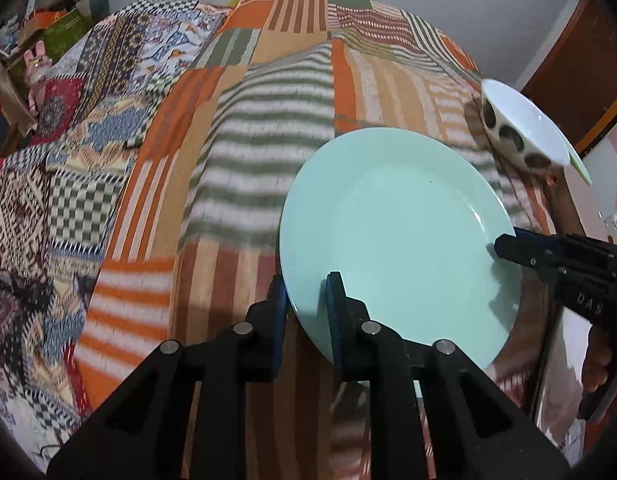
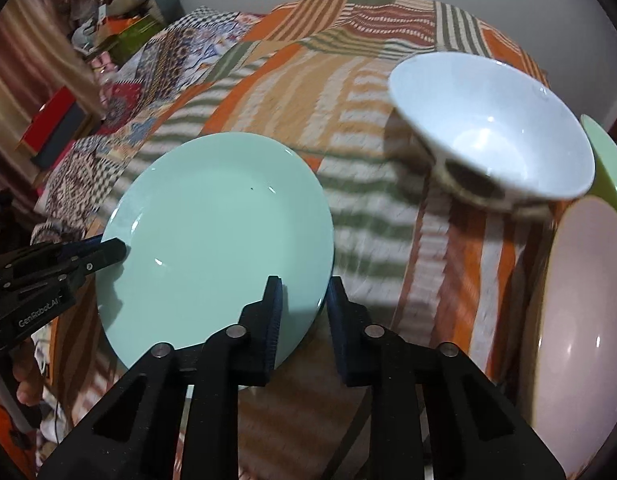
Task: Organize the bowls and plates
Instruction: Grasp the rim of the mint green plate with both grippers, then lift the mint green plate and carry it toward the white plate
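Mint-green plate (image 1: pixel 392 236) pinched at opposite rim edges, left gripper (image 1: pixel 306 280) and right gripper (image 2: pixel 303 284) both clamped on it, above striped patchwork cloth (image 1: pixel 236 152). White bowl (image 2: pixel 492 128) tilted just beyond, beside pink plate (image 2: pixel 580 320) at right edge

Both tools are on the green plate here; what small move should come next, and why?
Probably carry the green plate right toward the pink plate. The left tool and right tool each straddle its rim, it looks lifted off the cloth, and the white bowl sits beyond.
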The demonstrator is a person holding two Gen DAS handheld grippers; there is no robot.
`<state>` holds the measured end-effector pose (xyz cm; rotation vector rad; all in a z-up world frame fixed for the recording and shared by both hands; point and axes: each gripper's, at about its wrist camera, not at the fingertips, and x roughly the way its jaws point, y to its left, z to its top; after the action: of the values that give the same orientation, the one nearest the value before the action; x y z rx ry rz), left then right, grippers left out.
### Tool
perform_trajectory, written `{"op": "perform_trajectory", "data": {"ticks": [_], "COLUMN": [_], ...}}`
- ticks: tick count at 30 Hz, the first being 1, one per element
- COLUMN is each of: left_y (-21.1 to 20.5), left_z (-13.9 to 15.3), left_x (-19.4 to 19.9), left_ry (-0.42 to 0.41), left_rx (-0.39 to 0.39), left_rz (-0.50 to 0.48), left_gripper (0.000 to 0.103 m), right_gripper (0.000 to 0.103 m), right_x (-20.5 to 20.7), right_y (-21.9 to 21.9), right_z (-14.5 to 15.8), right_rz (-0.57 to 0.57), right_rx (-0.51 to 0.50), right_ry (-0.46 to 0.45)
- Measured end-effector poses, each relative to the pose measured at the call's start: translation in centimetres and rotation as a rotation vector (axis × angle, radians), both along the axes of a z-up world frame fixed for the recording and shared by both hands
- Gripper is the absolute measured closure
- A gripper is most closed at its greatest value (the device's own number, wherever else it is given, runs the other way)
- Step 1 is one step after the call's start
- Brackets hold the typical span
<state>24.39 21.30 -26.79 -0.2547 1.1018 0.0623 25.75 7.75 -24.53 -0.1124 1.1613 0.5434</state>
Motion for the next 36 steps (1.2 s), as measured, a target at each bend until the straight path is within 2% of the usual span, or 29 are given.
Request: {"op": "perform_trajectory", "data": {"ticks": [3,7,11,14,20,24,30,36], "left_y": [0.0,0.2,-0.4,-0.3,-0.9,-1.4,-2.6,-4.5], "left_z": [0.0,-0.2,-0.3,-0.4,0.2,1.8,5.3,9.5], "left_x": [-1.0,-1.1,-0.4,0.1,-0.2,-1.1,-2.8,-5.1], "left_ry": [0.007,0.013,0.007,0.011,0.011,-0.022,-0.086,-0.172], "left_rx": [-0.006,-0.028,0.039,0.039,0.063,0.077,0.054,0.079], "left_rz": [-0.006,-0.01,-0.052,-0.049,-0.036,-0.034,-0.034,-0.04], "left_gripper": [0.084,0.084,0.08,0.078,0.078,0.078,0.078,0.078], "right_gripper": [0.084,0.084,0.083,0.08,0.082,0.082,0.082,0.082], "right_x": [-0.5,-0.4,-0.2,-0.1,-0.9,-1.6,-3.3,-5.2], "right_y": [-0.1,0.7,1.1,1.4,1.2,0.4,-1.2,-3.5], "right_z": [-0.3,-0.6,-0.9,-1.0,-0.3,0.5,3.9,7.2], "right_rz": [0.013,0.025,0.033,0.042,0.022,0.009,-0.012,-0.033], "right_rx": [0.026,0.002,-0.009,-0.01,-0.028,-0.004,0.022,0.079], "right_ry": [0.028,0.03,0.029,0.037,0.016,-0.004,-0.097,-0.162]}}
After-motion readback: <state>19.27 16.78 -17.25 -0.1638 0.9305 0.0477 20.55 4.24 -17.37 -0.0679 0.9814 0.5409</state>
